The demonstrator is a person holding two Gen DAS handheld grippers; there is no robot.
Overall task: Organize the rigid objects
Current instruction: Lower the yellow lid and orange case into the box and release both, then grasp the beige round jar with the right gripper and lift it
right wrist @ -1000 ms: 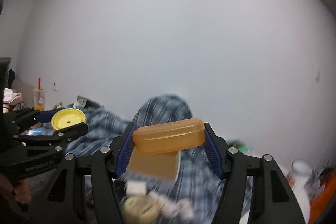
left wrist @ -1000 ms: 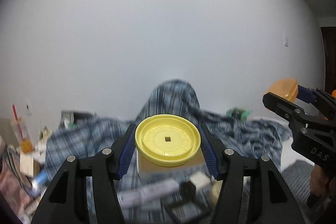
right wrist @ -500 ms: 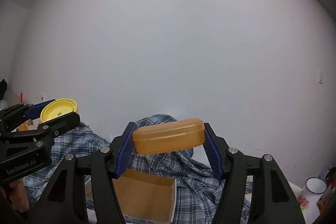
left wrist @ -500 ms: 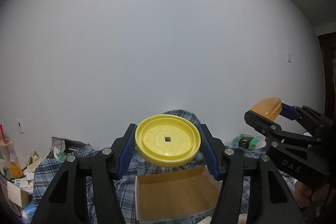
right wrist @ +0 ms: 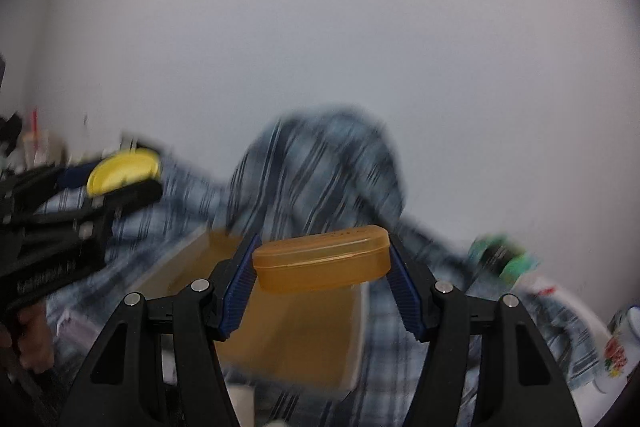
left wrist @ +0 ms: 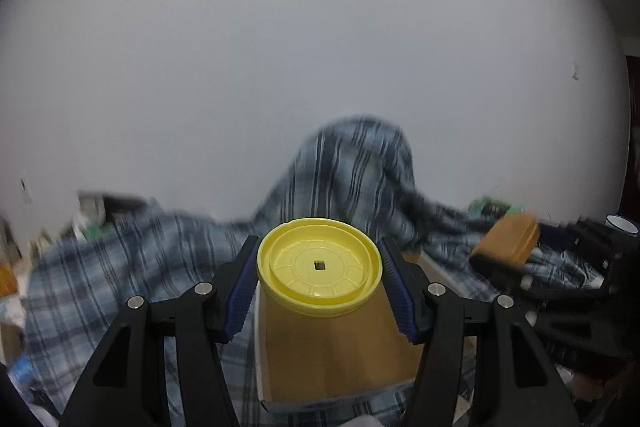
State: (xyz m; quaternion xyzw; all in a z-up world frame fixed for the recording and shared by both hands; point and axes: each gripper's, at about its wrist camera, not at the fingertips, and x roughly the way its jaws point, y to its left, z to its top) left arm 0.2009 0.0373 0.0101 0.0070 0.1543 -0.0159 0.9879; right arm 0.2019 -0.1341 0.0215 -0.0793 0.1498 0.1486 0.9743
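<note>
- The left hand-held gripper (left wrist: 319,281) is partly closed, its blue pads clamped on a round yellow lid (left wrist: 319,267).
- The right hand-held gripper (right wrist: 322,277) is likewise partly closed, gripping an orange oblong case (right wrist: 322,264) by its ends.
- Both are held above an open cardboard box (left wrist: 340,355) on plaid cloth (left wrist: 120,267).
- Lettering on the left gripper's side is too blurred to read.
- A floral mug (right wrist: 618,347) stands at far right.

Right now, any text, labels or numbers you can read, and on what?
None readable.
Left gripper: white lettering on its side, motion-blurred.
Mug: red floral print at the frame's edge, no words visible.
Yellow lid, orange case, cardboard box: no print visible.
</note>
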